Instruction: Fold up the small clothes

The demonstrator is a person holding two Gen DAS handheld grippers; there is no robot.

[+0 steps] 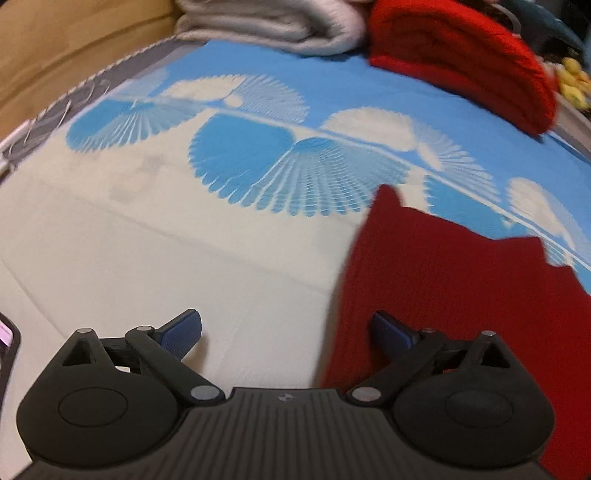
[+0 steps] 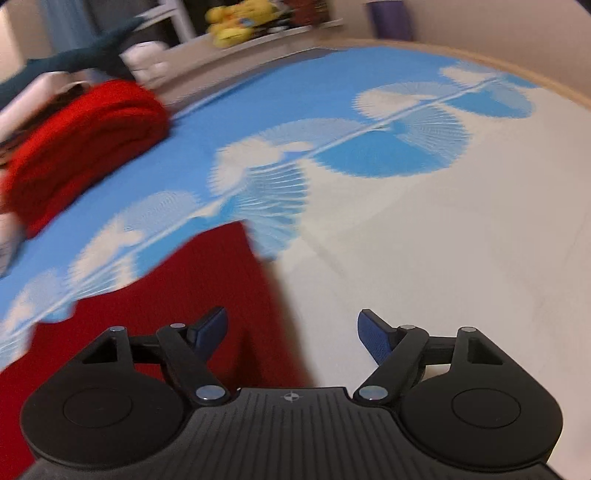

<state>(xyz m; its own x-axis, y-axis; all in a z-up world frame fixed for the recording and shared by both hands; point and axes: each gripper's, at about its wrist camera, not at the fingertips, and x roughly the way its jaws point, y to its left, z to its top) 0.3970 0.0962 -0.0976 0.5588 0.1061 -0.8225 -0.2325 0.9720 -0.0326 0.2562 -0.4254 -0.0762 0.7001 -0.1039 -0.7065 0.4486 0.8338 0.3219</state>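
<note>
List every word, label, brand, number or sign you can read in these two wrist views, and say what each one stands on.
No readable words or numbers in either view.
Small round crosshair emblem, no letters: on the black ribbed gripper body, and again in the right wrist view.
Yellow soft toys on the shelf: a blue patch, too blurred to read.
Pink-lit screen at the picture's edge: unreadable.

One dark red garment [image 1: 461, 288] lying flat on the bedsheet [image 1: 184, 258], one folded bright red blanket [image 1: 461, 62] sitting at its far edge, one folded grey blanket [image 1: 273, 26] sitting beside it, two grippers showing.
</note>
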